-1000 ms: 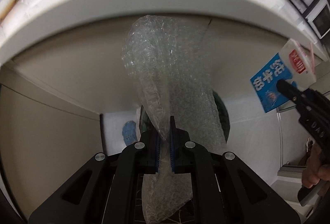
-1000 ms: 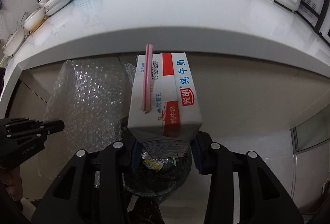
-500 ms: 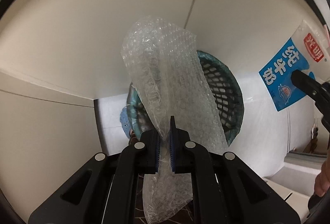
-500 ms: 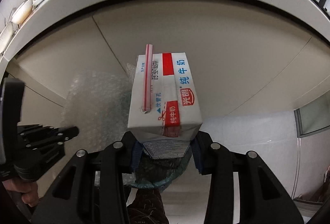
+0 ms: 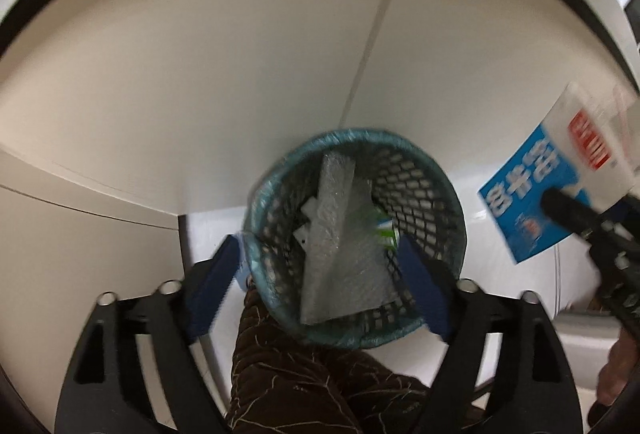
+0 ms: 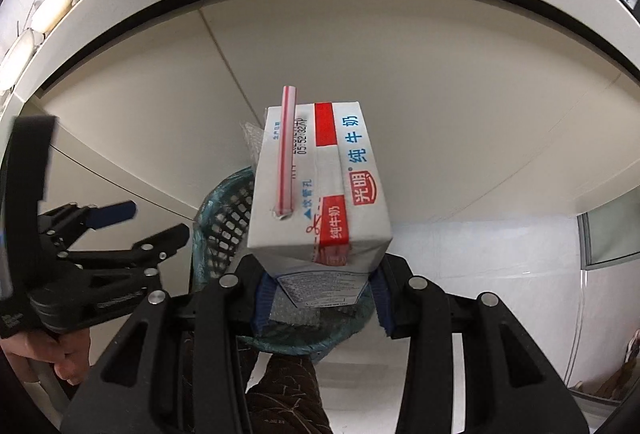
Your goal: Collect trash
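Bubble wrap (image 5: 340, 254) in bin (image 5: 448, 194) — tool (image 5: 320, 266) opening.

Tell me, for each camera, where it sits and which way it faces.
Left wrist: on the left tool, facing steeply down into the teal-rimmed black mesh wastebasket holding clear bubble wrap; jaws opening, nothing between them; a patterned brown trouser leg shows below.
Right wrist: on the right tool, facing down, clamped on the white, blue and red milk carton with pink straw.
Shared: wastebasket, carton, each other's tool.
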`<state>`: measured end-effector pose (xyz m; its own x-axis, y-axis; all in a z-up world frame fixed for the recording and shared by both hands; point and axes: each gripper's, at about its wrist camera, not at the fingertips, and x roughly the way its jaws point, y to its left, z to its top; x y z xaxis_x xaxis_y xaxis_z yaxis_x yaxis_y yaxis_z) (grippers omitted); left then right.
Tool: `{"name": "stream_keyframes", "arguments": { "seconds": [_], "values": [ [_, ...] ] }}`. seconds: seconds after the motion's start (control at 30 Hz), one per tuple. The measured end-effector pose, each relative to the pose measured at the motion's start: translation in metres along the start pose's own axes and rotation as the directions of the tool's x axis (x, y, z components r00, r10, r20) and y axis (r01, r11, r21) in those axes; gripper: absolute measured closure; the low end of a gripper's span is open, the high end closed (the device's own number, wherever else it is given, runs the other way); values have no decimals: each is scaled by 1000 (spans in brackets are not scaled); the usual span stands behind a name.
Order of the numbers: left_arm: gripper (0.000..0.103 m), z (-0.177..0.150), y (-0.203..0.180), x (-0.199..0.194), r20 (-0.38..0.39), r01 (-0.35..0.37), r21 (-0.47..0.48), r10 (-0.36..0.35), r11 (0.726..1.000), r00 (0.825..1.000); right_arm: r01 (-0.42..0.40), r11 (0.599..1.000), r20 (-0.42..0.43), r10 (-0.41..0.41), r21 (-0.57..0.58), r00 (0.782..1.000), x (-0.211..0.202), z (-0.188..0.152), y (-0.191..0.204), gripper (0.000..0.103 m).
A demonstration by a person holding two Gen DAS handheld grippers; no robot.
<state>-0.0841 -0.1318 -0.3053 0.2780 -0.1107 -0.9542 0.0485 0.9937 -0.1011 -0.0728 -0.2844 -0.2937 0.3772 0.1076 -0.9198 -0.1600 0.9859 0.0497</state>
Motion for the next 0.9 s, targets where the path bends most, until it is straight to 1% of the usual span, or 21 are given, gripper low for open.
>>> {"name": "stream_keyframes", "arguments": {
  "seconds": [0.07, 0.1, 0.13, 0.27, 0.37, 0.43, 0.47, 0.5, 0.53, 0.57, 0.6, 0.67, 0.7, 0.77, 0.83, 0.9],
  "values": [
    [12, 1, 8, -9, 34, 6, -21, -5, 1000, 999, -9, 1000, -7, 9, -8, 1000, 7, 2, 4, 64],
    [8, 1, 10, -10, 42, 8, -26, -7, 1000, 999, -13, 1000, -11, 13, -17, 1000, 11, 3, 7, 64],
    [6, 1, 15, -13, 51, 13, -35, -11, 999, 999, -15, 999, -14, 14, -29, 1000, 15, 4, 11, 64],
    [6, 1, 26, -19, 68, 8, -58, -4, 998, 998, -17, 998, -32, 15, -61, 999, 29, 9, 22, 64],
    [6, 0, 34, -21, 69, -3, -67, 8, 998, 998, -11, 998, -36, 8, -68, 999, 33, 12, 25, 64],
    [6, -1, 37, -20, 61, -8, -67, 12, 998, 998, -7, 998, -36, 5, -60, 999, 29, 10, 25, 53],
    [6, -1, 38, -19, 51, -22, -64, 25, 998, 998, -1, 998, -30, -1, -57, 1000, 28, 11, 24, 41],
    [6, -2, 38, -14, 46, -23, -62, 26, 998, 999, 4, 998, -20, -5, -57, 1000, 27, 13, 22, 36],
    [6, -2, 39, -14, 44, -17, -62, 20, 998, 999, 5, 998, -16, -6, -57, 1000, 25, 14, 21, 35],
    [6, -1, 39, -15, 44, -20, -63, 23, 998, 999, 5, 998, -17, -6, -55, 1000, 24, 15, 19, 32],
    [6, 0, 40, -16, 44, -20, -63, 23, 998, 999, 8, 999, -17, -9, -51, 1000, 23, 17, 18, 27],
    [6, 2, 39, -20, 46, -6, -61, 9, 998, 999, 17, 999, -2, -17, -32, 1000, 13, 16, 12, 21],
    [6, 3, 38, -23, 50, -2, -58, 5, 998, 999, 21, 1000, 3, -21, -22, 1000, 8, 17, 13, 16],
    [6, 8, 38, -32, 58, 5, -60, -1, 998, 998, 21, 1000, 12, -21, -7, 1000, -3, 27, 9, 11],
    [6, 13, 37, -44, 66, 12, -66, -7, 998, 998, 16, 1000, 26, -15, -3, 1000, -18, 35, 5, 9],
    [6, 20, 34, -62, 75, 12, -71, -7, 997, 997, 29, 1000, 50, -29, 7, 998, -39, 46, 3, 8]
  ]
}}
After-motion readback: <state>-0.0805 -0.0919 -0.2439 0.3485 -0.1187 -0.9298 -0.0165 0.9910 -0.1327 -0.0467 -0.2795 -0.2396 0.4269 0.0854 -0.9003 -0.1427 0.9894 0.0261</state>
